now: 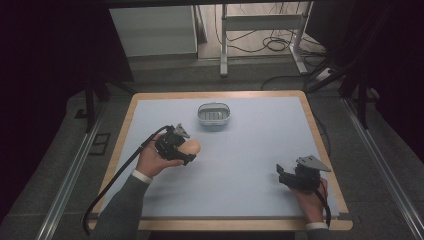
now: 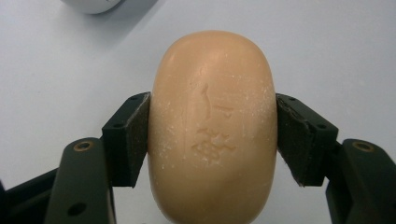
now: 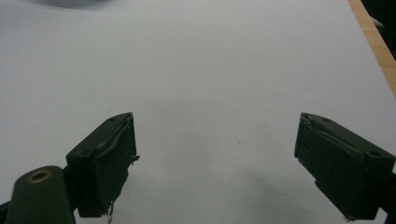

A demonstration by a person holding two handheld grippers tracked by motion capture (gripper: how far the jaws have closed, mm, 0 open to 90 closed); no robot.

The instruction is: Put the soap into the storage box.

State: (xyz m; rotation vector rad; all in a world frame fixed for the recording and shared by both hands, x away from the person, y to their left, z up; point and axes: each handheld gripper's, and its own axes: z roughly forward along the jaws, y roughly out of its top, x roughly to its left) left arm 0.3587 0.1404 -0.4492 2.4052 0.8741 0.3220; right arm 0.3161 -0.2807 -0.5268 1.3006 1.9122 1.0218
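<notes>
The left claw (image 2: 212, 135) clamps the tan oval soap bar (image 2: 212, 126) by its sides above the pale blue desk (image 1: 250, 155), likely bound for the grey soap dish (image 1: 214, 115) nearby, while the right claw (image 3: 215, 163) rests wide open, empty.

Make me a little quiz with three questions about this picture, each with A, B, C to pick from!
1. Where is the soap dish?
A. far side of the table
B. on the floor
C. in the right gripper

2. What colour is the soap?
A. green
B. peach-tan
C. blue

3. What is the left gripper doing?
A. hanging open
B. lying on the table
C. squeezing the soap

Answers:
1 A, the high view shows it past both hands.
2 B, the left gripper view shows a tan bar.
3 C, both pads press its sides, while the right gripper is open.
</notes>
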